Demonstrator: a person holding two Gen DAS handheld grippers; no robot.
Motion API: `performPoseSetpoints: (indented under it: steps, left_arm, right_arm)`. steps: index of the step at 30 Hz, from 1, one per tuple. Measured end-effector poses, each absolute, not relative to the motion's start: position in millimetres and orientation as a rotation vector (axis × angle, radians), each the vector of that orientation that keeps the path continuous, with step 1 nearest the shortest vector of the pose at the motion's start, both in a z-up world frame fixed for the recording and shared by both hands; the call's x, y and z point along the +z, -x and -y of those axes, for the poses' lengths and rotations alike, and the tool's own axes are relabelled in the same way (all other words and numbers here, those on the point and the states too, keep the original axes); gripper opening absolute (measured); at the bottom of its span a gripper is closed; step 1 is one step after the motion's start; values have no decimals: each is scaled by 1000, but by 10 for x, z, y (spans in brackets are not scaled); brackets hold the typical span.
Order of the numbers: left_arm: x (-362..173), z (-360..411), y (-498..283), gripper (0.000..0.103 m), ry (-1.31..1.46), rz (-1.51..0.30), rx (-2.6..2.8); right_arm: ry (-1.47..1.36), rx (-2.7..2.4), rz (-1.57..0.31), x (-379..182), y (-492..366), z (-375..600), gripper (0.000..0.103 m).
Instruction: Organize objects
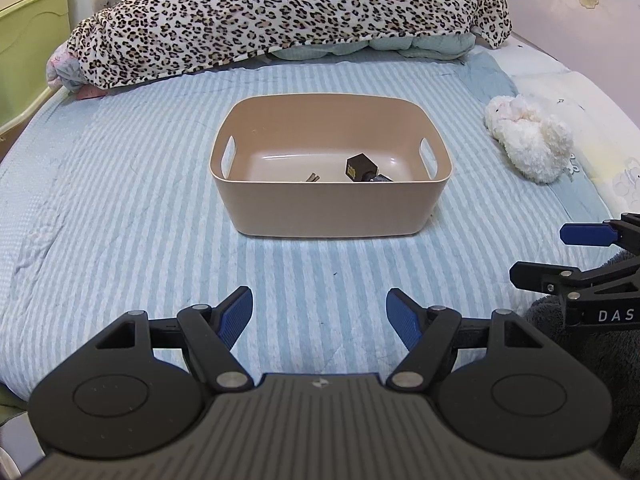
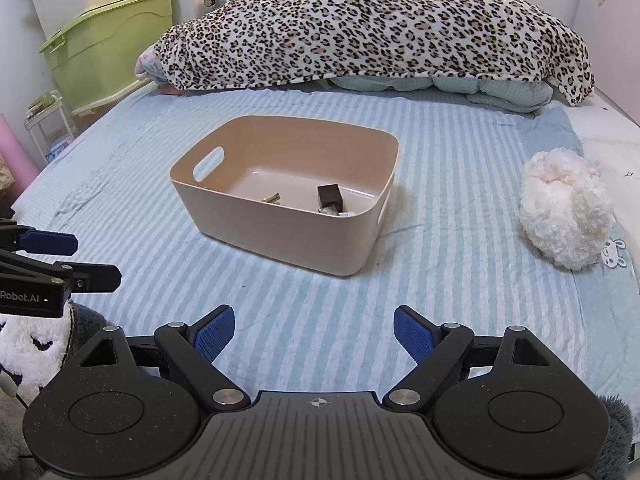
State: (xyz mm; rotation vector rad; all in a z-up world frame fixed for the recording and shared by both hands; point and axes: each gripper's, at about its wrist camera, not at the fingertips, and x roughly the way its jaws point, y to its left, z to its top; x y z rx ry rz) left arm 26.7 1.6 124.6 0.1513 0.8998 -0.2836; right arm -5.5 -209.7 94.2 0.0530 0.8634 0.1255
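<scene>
Showing only rightward: green storage bins [image 2: 108, 44].

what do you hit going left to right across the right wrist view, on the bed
left gripper at the left edge → tan bin mid-bed, with a dark box inside → white plush toy near the right edge

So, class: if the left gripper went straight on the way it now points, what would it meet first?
The left gripper, open and empty, points at the tan bin. Only bare striped sheet lies between, so it would probably meet the bin's near wall first, though depth is uncertain.
</scene>
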Motion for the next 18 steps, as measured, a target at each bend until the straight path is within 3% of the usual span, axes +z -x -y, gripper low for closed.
performPoseSetpoints:
  steps: [18]
  left_arm:
    - [1240, 1, -299, 76, -133, -896, -282]
  right_arm:
    - [-55, 119, -854, 991, 51, 2136, 88]
